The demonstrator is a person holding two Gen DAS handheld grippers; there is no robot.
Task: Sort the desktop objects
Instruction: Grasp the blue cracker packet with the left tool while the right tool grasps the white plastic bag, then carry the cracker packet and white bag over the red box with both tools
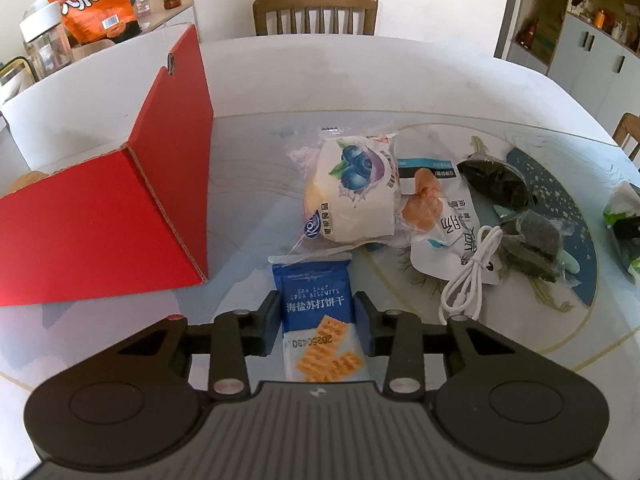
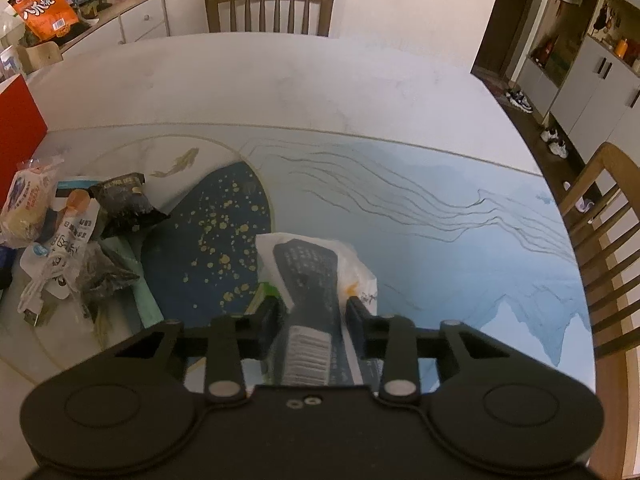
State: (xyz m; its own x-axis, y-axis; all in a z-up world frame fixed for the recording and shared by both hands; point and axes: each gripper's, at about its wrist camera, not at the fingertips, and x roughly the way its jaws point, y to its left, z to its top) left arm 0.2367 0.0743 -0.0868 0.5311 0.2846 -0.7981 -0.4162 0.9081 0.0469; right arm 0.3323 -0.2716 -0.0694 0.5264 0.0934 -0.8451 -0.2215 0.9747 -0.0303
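Note:
My left gripper [image 1: 318, 316] is shut on a blue sea-salt soda biscuit packet [image 1: 316, 312], held low over the table. Beyond it lie a blueberry bread bag [image 1: 352, 192], a white pouch with orange snacks [image 1: 444, 216], a white USB cable [image 1: 472, 272] and dark snack packets [image 1: 496, 180]. A red cardboard box [image 1: 120, 200] stands open at the left. My right gripper [image 2: 312, 316] is shut on a white and dark blue snack bag [image 2: 310, 276]. The pile also shows at the left of the right wrist view [image 2: 80, 232].
The round table [image 1: 360, 80] has a glass top with a blue painted pattern. Wooden chairs stand at the far side [image 1: 316, 12] and at the right [image 2: 608, 240]. A side cabinet [image 2: 132, 16] with jars and an orange bag is at the back left.

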